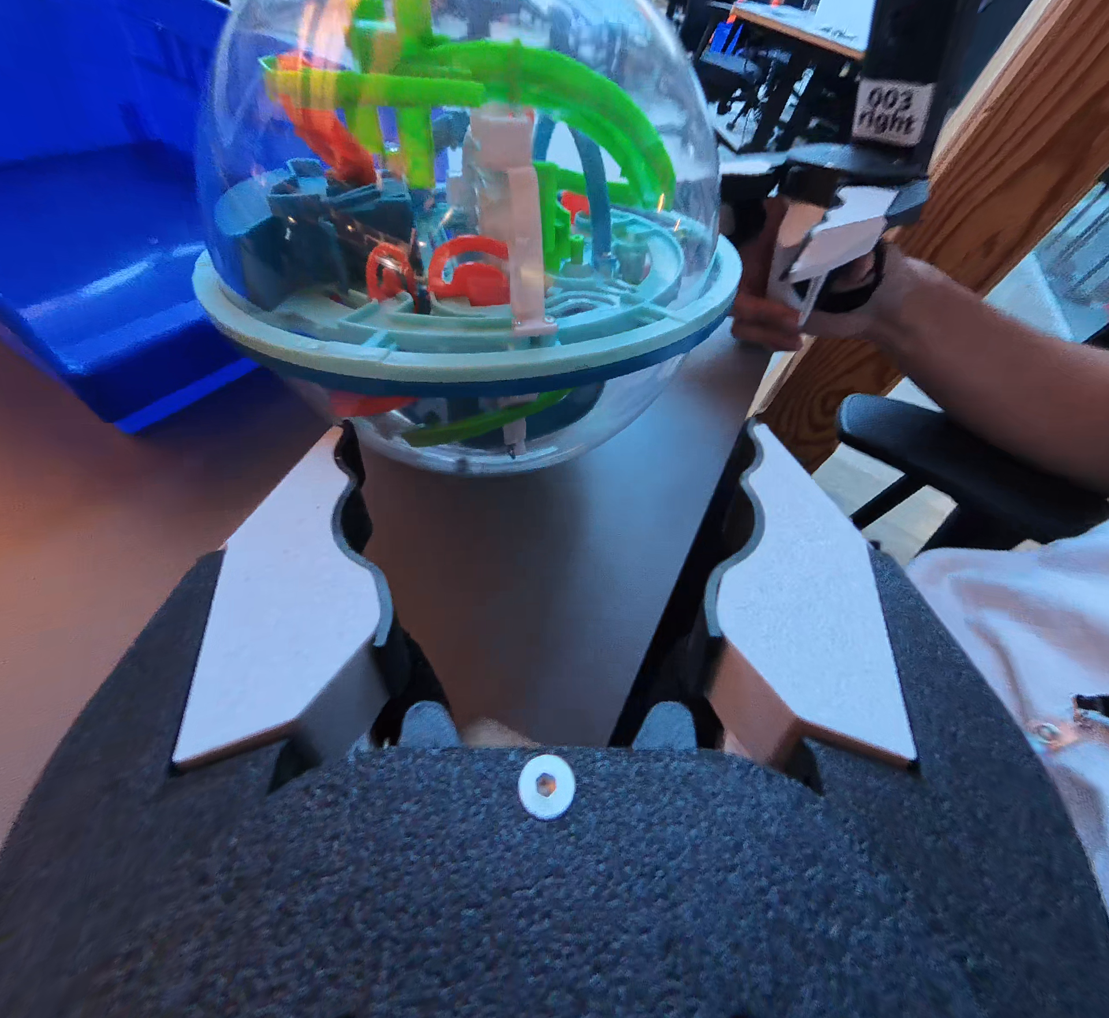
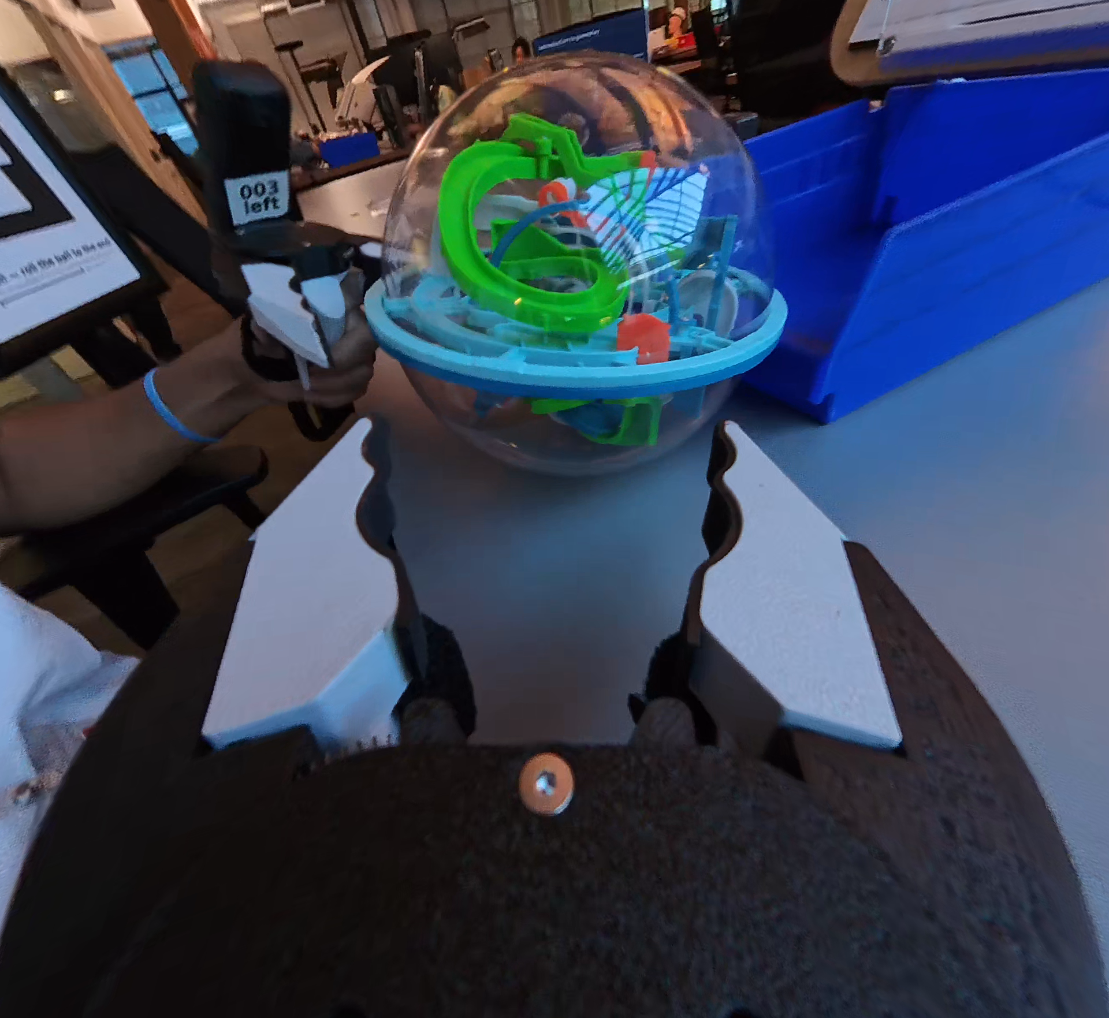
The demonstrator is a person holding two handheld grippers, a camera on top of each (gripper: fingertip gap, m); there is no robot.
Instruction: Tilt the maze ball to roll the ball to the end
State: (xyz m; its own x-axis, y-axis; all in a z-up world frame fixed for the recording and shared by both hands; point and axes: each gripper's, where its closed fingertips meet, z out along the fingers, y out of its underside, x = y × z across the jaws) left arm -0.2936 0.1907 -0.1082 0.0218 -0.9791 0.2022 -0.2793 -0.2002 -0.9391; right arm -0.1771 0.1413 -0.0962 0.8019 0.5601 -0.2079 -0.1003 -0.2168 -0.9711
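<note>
The maze ball (image 1: 462, 209) is a clear sphere with green, orange and blue tracks inside and a pale blue ring round its middle. It rests on the grey table (image 1: 540, 569), the ring slightly tilted. My left gripper (image 1: 547, 443) is open, its fingertips level with the ball's lower half and spread to either side, not touching it. My right gripper (image 2: 546, 437) is open in the same way on the opposite side of the ball (image 2: 570, 269). Each gripper shows in the other's view, right (image 1: 828, 245) and left (image 2: 312, 317), beside the ring. I cannot make out the small ball inside.
A blue plastic bin (image 1: 90, 209) stands right behind the ball and also shows in the right wrist view (image 2: 960, 269). A wooden post (image 1: 1020, 149) and a black chair (image 1: 960, 467) are off the table's edge. A sign board (image 2: 36, 245) stands at left.
</note>
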